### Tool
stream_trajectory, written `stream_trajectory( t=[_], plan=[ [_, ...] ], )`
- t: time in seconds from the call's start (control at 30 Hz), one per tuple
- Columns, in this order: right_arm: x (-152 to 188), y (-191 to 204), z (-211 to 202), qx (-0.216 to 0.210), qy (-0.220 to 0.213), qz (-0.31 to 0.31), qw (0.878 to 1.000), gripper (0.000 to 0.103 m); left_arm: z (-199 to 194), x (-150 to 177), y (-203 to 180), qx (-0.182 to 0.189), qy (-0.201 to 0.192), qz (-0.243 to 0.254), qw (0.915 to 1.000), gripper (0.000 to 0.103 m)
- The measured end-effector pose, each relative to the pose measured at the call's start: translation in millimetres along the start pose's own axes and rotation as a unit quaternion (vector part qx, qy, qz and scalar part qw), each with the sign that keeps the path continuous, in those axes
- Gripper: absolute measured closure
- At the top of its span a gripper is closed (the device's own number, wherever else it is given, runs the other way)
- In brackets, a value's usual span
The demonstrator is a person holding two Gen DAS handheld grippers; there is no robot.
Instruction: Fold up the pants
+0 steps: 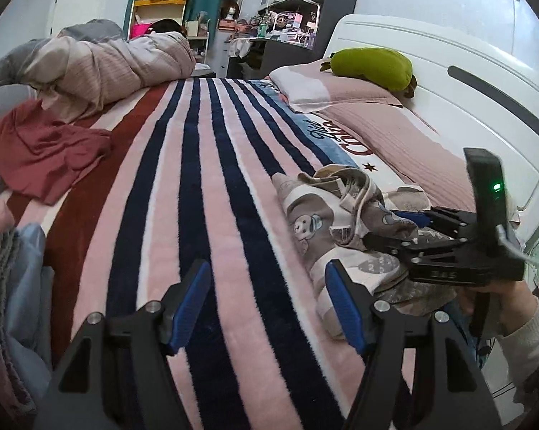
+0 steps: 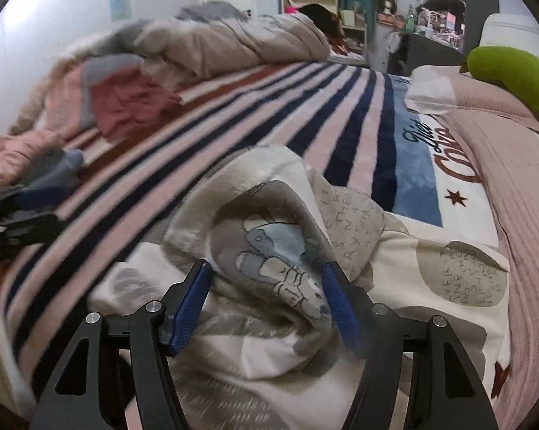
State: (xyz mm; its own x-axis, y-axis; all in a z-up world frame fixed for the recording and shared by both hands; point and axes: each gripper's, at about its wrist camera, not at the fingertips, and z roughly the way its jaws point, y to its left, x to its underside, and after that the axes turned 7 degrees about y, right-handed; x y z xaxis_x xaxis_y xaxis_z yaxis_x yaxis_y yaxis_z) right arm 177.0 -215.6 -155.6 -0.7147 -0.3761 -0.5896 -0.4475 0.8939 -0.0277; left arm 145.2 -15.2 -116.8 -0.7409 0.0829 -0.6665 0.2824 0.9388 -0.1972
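The pants (image 1: 327,229) are cream and grey with bear prints and lie crumpled on the striped blanket (image 1: 205,186) near the bed's right side. My left gripper (image 1: 267,299) is open and empty, low over the blanket just left of the pants. My right gripper (image 2: 266,299) is open, its blue pads either side of a raised fold of the pants (image 2: 269,251). It also shows in the left wrist view (image 1: 398,225), reaching into the heap from the right. My left gripper shows blurred at the left edge of the right wrist view (image 2: 15,211).
A dark red garment (image 1: 43,150) lies at the left of the bed, with a rumpled duvet (image 1: 101,64) behind it. A pink pillow (image 1: 337,89) with a green plush (image 1: 373,68) sits by the white headboard (image 1: 448,82). Folded clothes (image 1: 11,272) lie at the left edge.
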Motion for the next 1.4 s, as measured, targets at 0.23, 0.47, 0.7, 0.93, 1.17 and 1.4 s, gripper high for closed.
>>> stream_trajectory(
  t=[0.23,0.47,0.7,0.93,1.17,1.4],
  plan=[
    [16,-19,-17,0.018,-0.03,0.053,0.998,0.092,0,-1,-8,0.013,-0.004,0.004,0.9999,0.04],
    [57,-71,-67,-0.068,-0.071,0.201,0.975,0.093,0,-4,-30,0.029,-0.002,0.024,0.9993,0.04],
    [100,-101,-76,-0.083,-0.059,0.256,0.961,0.057,3,-4,-45,0.037,0.005,0.034,0.9987,0.04],
    [74,-112,-59,-0.06,-0.05,0.268,0.96,0.029,3,-7,-46,0.036,0.001,0.031,0.9989,0.04],
    [50,-111,-44,-0.021,-0.065,0.234,0.97,0.029,8,-7,-35,0.029,0.008,0.027,0.9992,0.04],
    [1,-85,-45,-0.065,-0.018,0.043,0.997,0.032,25,-8,-38,0.085,0.025,0.06,0.9942,0.04]
  ],
)
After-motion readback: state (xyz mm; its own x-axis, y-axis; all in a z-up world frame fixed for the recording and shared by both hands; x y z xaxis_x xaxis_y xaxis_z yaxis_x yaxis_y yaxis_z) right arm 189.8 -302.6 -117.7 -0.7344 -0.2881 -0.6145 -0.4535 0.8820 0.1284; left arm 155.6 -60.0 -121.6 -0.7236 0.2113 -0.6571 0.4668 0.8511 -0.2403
